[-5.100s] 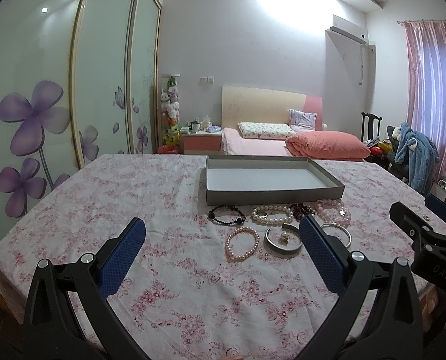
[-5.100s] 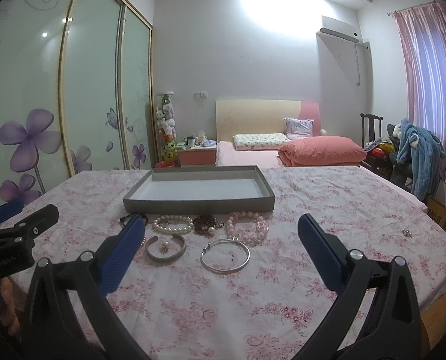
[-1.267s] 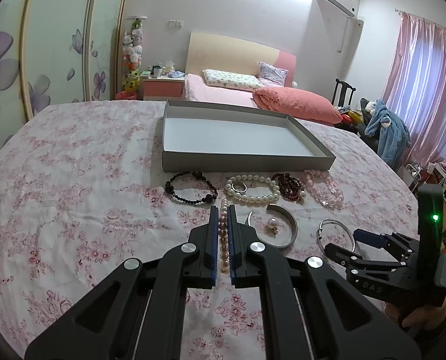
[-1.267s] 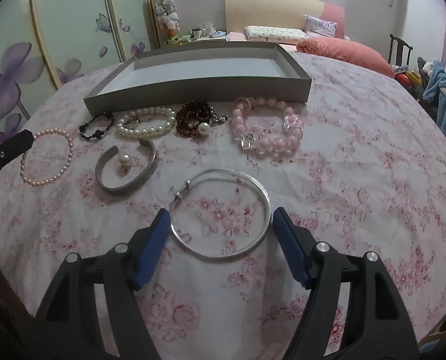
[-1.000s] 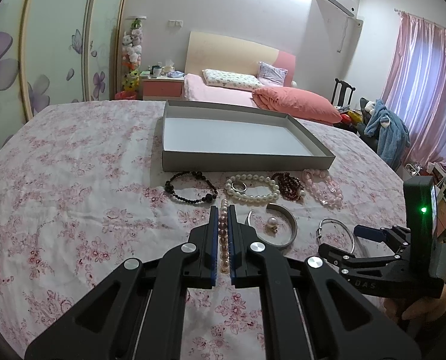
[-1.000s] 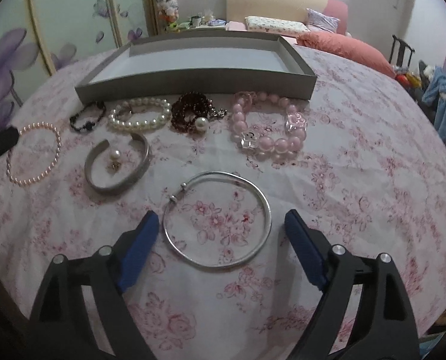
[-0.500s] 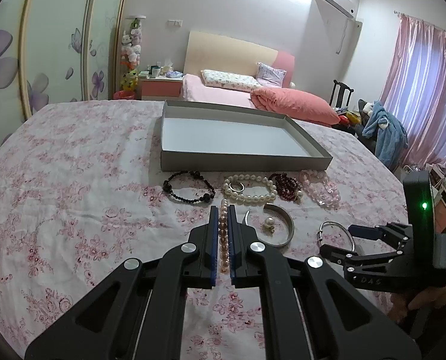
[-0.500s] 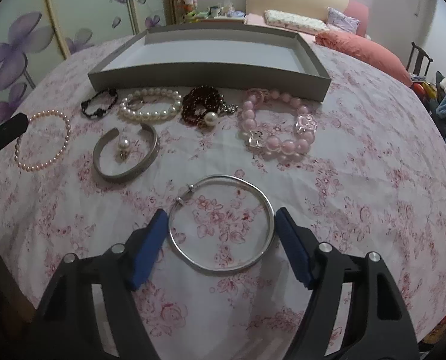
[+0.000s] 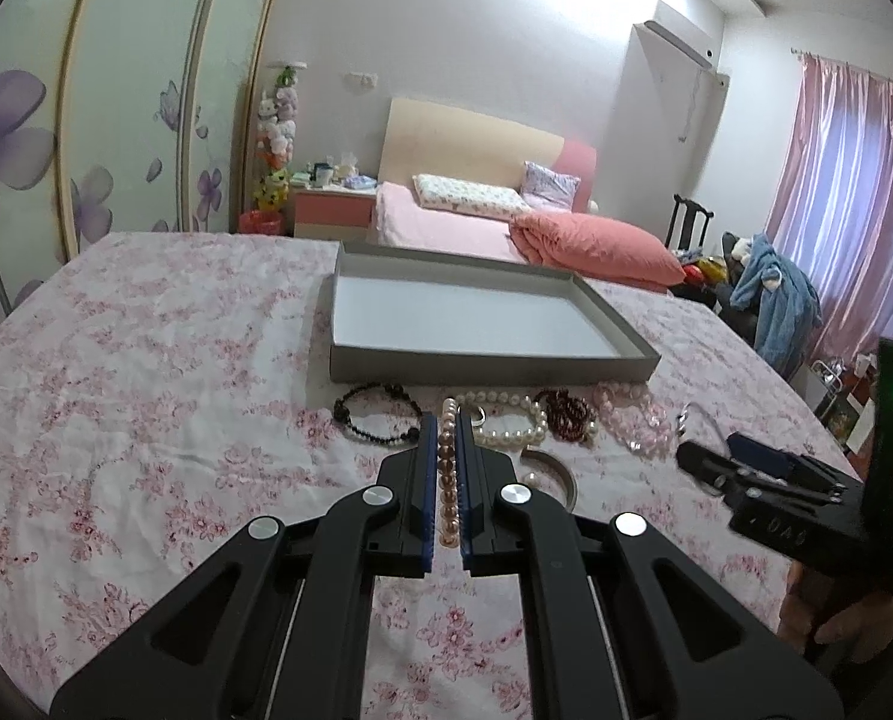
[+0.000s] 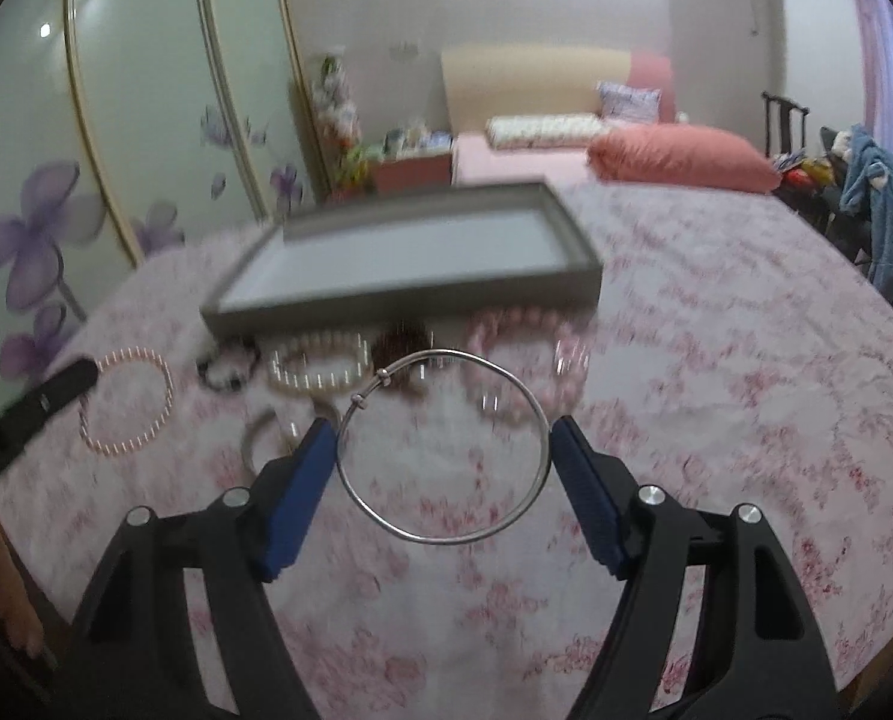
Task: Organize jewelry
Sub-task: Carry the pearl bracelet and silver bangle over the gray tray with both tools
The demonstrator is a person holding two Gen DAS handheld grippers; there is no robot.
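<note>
My left gripper is shut on a pink pearl bracelet, whose beads run between the blue pads. In the right wrist view that bracelet hangs as a loop from the left finger. My right gripper is shut on a thin silver bangle, pads pressing on its two sides, and holds it above the floral cloth. Beyond both grippers stands a shallow grey tray, nothing in it.
In front of the tray lie a black bead bracelet, a white pearl bracelet, a dark red one, a pink bead one and a grey cuff. A hand holds the right gripper.
The right gripper's jaws narrowed onto the silver bangle and lifted it off the cloth; its view has tilted up. The left gripper keeps its hold on the pink pearl bracelet.
</note>
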